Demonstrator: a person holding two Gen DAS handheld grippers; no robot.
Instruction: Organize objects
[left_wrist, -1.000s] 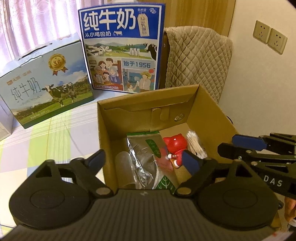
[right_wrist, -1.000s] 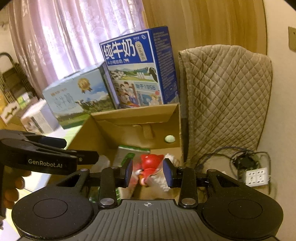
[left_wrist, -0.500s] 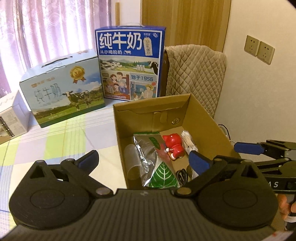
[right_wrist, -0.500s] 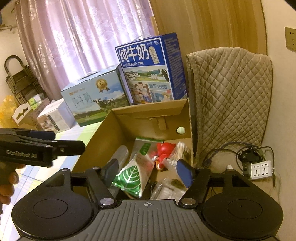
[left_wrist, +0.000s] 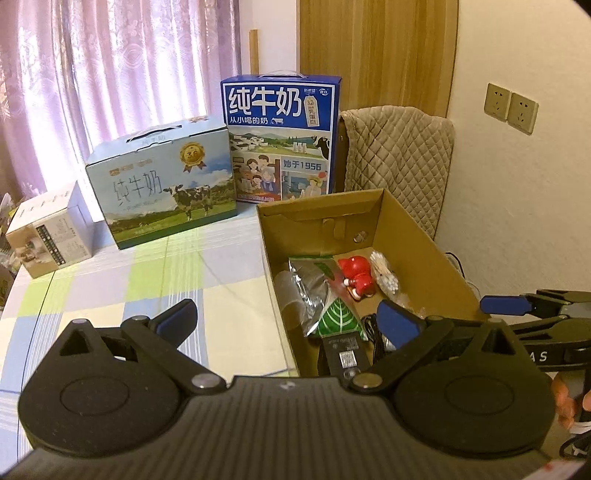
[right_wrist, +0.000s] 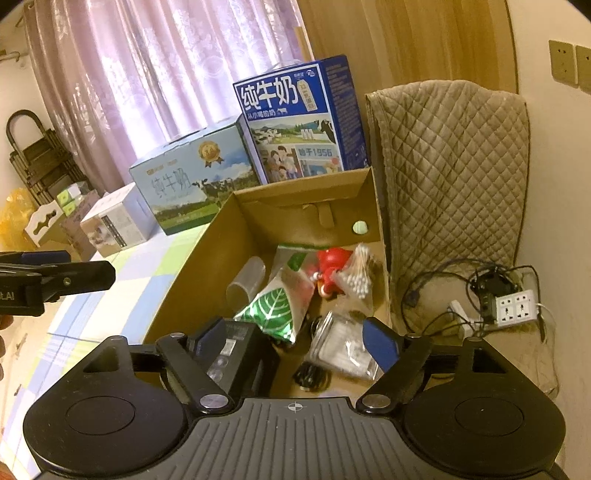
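Observation:
An open cardboard box (left_wrist: 321, 201) sits on the table's right side. Inside lie a red toy figure (left_wrist: 356, 275), a bag of cotton swabs (left_wrist: 384, 275), a foil pouch with a green leaf (left_wrist: 325, 306), a clear cup (left_wrist: 290, 295) and a black adapter (left_wrist: 343, 354). My left gripper (left_wrist: 286, 319) hangs open and empty above the box's near left corner. My right gripper (right_wrist: 295, 339) is open and empty over the box's near end (right_wrist: 306, 192), with the red toy (right_wrist: 330, 264), the swabs (right_wrist: 356, 280) and the pouch (right_wrist: 280, 306) beyond it. A clear bag (right_wrist: 340, 347) lies near its right finger.
A blue milk carton (left_wrist: 280, 140), a pale blue one (left_wrist: 162, 181) and a small white box (left_wrist: 48, 229) stand at the back of the checked tablecloth (left_wrist: 147, 280). A quilted chair back (left_wrist: 399, 155) rises behind the box. A power strip with cables (right_wrist: 513, 302) lies at the right.
My right gripper's jaws, narrow around the red toy a second ago, have spread wide; the toy lies in the box. Both grippers have drawn back and up from the box.

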